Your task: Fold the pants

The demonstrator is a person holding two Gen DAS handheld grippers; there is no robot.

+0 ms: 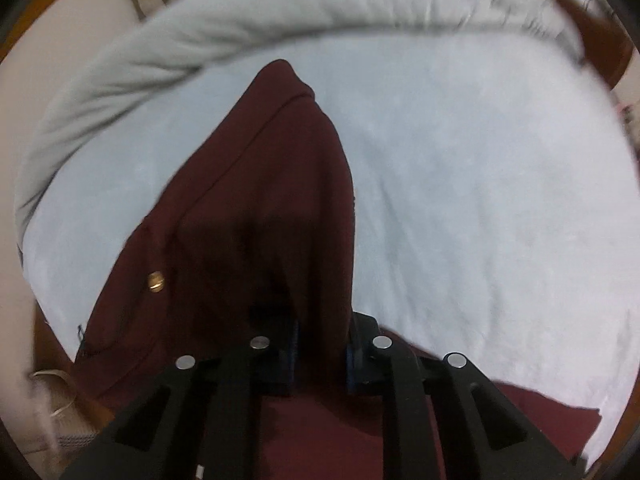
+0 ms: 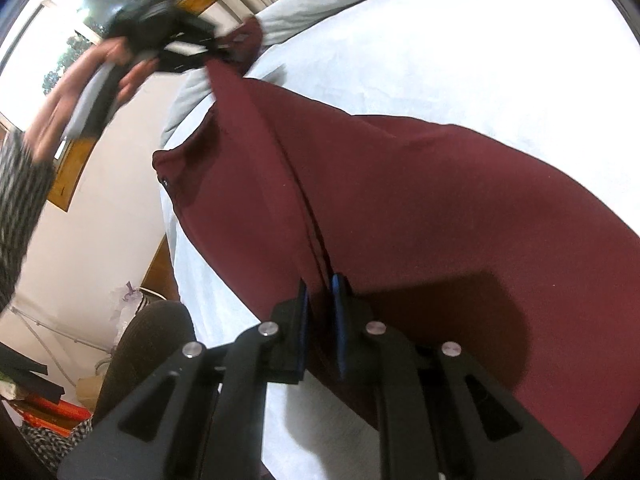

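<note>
Dark red pants lie partly lifted over a bed with a pale blue sheet. My left gripper is shut on a raised fold of the pants, which hangs in a ridge ahead of it; a brass button shows at the left. In the right wrist view the pants stretch from my right gripper, shut on their edge, up to the left gripper, held in a hand at the upper left.
A rolled grey blanket lies along the far side of the bed. A wooden bed frame shows at the right. In the right wrist view a window, white wall, my knee and floor clutter sit left.
</note>
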